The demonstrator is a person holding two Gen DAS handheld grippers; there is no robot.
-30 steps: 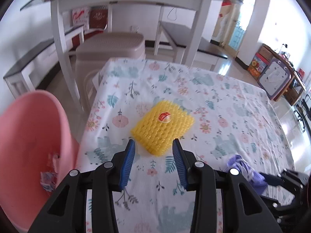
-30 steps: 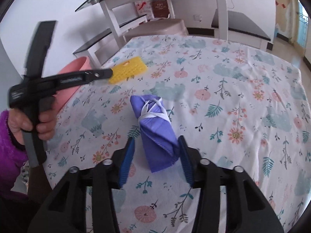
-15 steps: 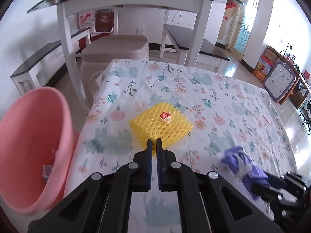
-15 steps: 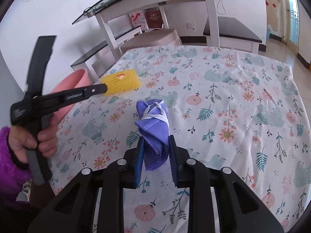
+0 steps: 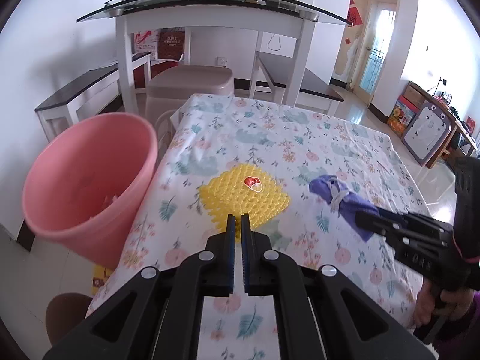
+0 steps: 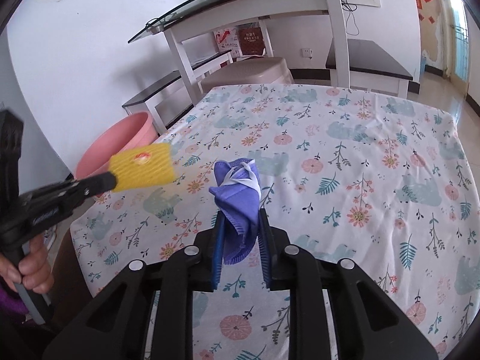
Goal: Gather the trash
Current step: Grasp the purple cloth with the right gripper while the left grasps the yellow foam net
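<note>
The trash came in two pieces, each already in a gripper. Nearest, the purple mask, rolled and tied with its own white straps, stood between the fingers of the right gripper, whose jaws were closing on its lower end; it looked soft and light, likely to squash and slip unless pinched low on the thick folds. Further left, the left gripper had its fingers nearly together on the near edge of the yellow foam net, held clear of the flowered tablecloth. That net looked springy, almost weightless, easy to tear. Beyond the table's edge waited the pink bin.
</note>
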